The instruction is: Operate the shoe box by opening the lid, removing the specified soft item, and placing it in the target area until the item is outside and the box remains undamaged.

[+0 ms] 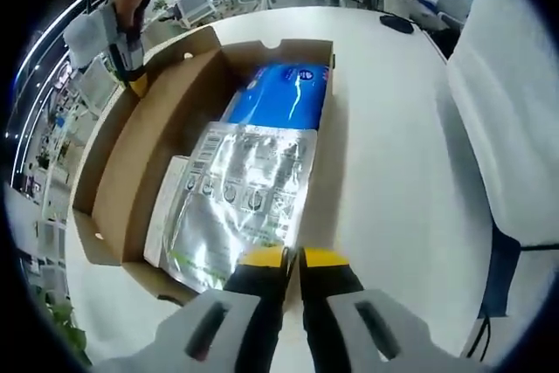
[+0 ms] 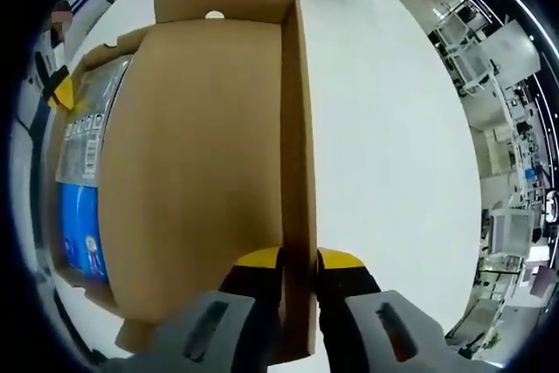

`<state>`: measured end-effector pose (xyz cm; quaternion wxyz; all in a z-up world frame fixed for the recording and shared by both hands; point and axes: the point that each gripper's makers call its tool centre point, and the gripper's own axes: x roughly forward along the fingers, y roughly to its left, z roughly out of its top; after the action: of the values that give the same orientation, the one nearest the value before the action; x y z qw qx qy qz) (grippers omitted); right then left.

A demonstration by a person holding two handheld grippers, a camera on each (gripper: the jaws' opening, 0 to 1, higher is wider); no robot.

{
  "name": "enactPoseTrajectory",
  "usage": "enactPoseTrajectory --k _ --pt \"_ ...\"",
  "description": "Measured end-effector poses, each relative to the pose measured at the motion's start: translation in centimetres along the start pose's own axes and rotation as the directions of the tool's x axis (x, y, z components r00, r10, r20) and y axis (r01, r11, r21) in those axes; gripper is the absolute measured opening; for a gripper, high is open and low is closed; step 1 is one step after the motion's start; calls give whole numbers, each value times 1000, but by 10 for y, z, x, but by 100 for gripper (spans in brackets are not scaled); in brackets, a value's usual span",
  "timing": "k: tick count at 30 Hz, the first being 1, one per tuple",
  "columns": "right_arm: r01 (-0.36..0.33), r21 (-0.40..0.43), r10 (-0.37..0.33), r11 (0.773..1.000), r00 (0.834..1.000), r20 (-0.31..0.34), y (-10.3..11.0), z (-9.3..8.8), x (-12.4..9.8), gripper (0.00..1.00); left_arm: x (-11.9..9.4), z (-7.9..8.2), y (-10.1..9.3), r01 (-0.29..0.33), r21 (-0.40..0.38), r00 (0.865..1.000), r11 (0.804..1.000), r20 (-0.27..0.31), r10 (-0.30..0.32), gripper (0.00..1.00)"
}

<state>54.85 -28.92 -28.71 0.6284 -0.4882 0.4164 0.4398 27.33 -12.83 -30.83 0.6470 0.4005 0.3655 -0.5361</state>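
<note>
White worktop, office clutter behind. My right gripper is clamped on the lid edge to keep the shoe box open, while my left gripper sits nearly closed at the silver pouch inside.

Colours and patterns

Shoe box plain brown cardboard, lid same brown. Silver foil pouch, shiny, with small dark printed icons and a barcode. Blue pack with white lettering. Table white. Gripper fingertips yellow over black, bodies grey.
</note>
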Motion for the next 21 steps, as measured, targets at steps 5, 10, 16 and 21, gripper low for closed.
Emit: enactPoseTrajectory --k 5,10,16,21 --pt "-9 -12 9 1000 1000 1 5 0 1 13 0 0 0 1 -2 1000 1000 -1 -1 4" --pt "-14 -11 14 1000 1000 -6 9 1 4 13 0 0 0 4 -12 1000 1000 2 -4 4" --pt "-17 -23 16 1000 1000 -20 8 0 9 14 0 0 0 3 -20 1000 1000 3 -3 4" --pt "-13 -26 13 1000 1000 -27 8 -1 15 15 0 0 0 1 -25 1000 1000 8 0 4"
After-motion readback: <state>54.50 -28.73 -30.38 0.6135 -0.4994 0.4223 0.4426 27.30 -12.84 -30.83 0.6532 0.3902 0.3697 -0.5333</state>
